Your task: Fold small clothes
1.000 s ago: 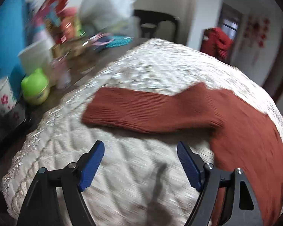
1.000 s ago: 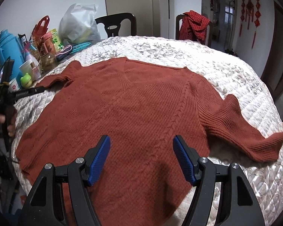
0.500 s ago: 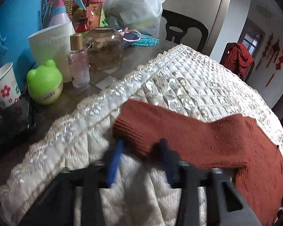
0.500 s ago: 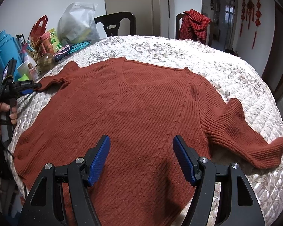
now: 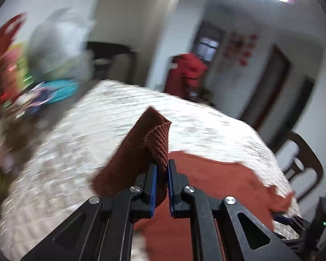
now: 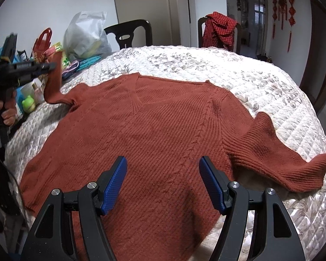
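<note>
A rust-red knit sweater (image 6: 154, 130) lies flat, front up, on the white quilted table cover (image 6: 260, 80). My left gripper (image 5: 162, 169) is shut on the cuff of the sweater's left sleeve (image 5: 145, 143) and holds it lifted above the table; it also shows at the far left of the right wrist view (image 6: 52, 66), with the sleeve (image 6: 54, 87) hanging from it. My right gripper (image 6: 163, 169) is open and empty above the sweater's lower hem. The other sleeve (image 6: 278, 158) lies spread out to the right.
Bottles, cups, a green frog container (image 6: 28, 103) and a plastic bag (image 6: 84, 37) crowd the table's far left. Dark chairs (image 6: 130, 33) stand behind the table, one draped with a red checked cloth (image 6: 219, 28). Another chair (image 5: 302, 158) stands at the right.
My left gripper closed on the left sleeve cuff and lifted it up off the table. The right gripper has stayed open over the hem.
</note>
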### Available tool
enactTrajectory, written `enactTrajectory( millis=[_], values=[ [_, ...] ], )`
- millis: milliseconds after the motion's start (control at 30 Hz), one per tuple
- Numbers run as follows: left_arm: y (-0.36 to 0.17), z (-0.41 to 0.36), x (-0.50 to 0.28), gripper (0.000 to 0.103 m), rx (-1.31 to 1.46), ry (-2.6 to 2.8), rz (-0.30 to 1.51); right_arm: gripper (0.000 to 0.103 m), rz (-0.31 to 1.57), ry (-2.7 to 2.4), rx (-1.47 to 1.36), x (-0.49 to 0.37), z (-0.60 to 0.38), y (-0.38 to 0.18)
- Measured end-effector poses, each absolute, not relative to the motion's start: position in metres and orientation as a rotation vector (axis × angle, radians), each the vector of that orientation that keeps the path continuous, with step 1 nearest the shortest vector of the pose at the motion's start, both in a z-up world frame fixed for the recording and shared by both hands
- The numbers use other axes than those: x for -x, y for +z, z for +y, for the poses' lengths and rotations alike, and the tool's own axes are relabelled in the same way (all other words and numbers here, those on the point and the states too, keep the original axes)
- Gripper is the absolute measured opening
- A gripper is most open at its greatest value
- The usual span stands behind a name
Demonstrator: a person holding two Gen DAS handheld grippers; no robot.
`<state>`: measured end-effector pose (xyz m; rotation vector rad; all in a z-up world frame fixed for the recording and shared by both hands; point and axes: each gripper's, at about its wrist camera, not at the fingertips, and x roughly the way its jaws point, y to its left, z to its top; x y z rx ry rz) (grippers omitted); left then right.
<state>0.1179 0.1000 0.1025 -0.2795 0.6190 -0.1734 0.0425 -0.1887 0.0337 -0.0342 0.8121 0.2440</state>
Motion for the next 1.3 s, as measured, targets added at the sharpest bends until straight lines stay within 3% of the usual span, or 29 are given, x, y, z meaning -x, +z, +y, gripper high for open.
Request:
enactTrajectory(
  millis=[300,500,600,700,900,1033,1200,1300],
  values=[
    [0.054,-0.004,-0.148,0.014,0.203,-0.492,0.803,0.069,0.818,0.233,0.001,-0.045,-0.202,0.037],
    [0.076,0.026,-0.130,0.041,0.236,-0.489,0.709,0.069,0.803,0.269,-0.028,-0.052,-0.200,0.046],
    [0.084,0.043,-0.126,0.043,0.171,-0.389,0.665,0.069,0.798,0.320,-0.055,-0.065,-0.191,0.048],
    [0.068,0.063,-0.139,0.043,0.127,-0.279,0.721,0.055,0.836,0.365,-0.083,-0.087,-0.177,0.043],
    [0.018,0.087,-0.164,0.040,0.116,-0.160,0.846,0.043,0.976,0.344,-0.100,-0.150,-0.152,0.012],
    [0.006,0.087,-0.162,0.034,0.124,-0.162,0.855,0.007,1.002,0.334,-0.095,-0.166,-0.147,0.004],
    [0.011,0.091,-0.156,0.033,0.131,-0.146,0.840,0.007,0.946,0.338,-0.115,-0.171,-0.153,0.019],
    [0.014,0.093,-0.152,0.033,0.140,-0.142,0.836,0.009,1.015,0.328,-0.140,-0.181,-0.159,0.003]
  ],
)
